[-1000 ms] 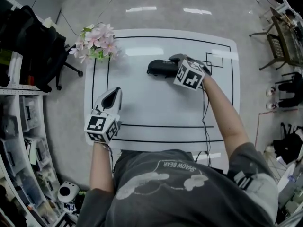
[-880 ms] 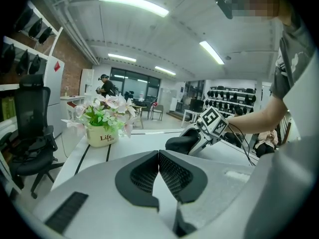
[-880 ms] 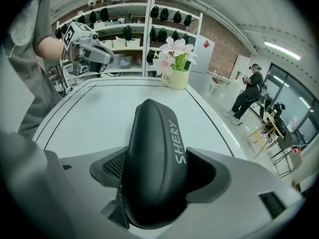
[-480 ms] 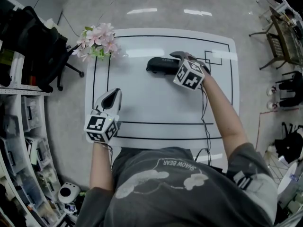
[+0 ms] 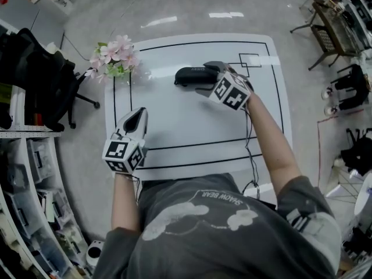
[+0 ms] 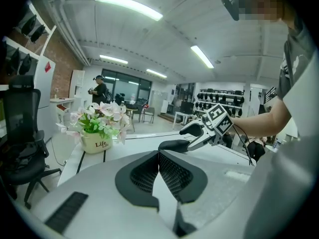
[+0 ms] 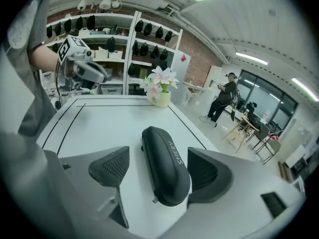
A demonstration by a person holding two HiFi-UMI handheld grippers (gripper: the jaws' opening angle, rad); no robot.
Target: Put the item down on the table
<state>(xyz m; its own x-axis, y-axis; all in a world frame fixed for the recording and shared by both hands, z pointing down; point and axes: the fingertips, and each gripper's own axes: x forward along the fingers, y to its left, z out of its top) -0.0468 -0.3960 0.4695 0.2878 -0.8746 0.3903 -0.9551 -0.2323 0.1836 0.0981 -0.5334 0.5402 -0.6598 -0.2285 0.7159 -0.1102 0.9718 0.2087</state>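
A black zipped case (image 5: pixel 189 75) lies flat on the white table (image 5: pixel 192 127), toward its far side. My right gripper (image 5: pixel 208 79) stands open around the case's near end. In the right gripper view the case (image 7: pixel 167 166) rests between the spread pads, with a clear gap on the left side and its right flank close to the right pad. My left gripper (image 5: pixel 136 116) hovers over the table's near left part, shut and empty. In its own view the left gripper (image 6: pixel 158 156) has its pads meeting, and the case (image 6: pixel 174 146) lies ahead of it.
A pot of pink flowers (image 5: pixel 113 54) stands on the table's far left corner. Black lines and a small square outline (image 5: pixel 250 60) mark the tabletop. An office chair (image 5: pixel 40 68) and shelves stand to the left, and other chairs (image 5: pixel 328 34) to the far right.
The case and right gripper hold almost the same spot on the table. The head view has shifted a little. The left gripper has not moved.
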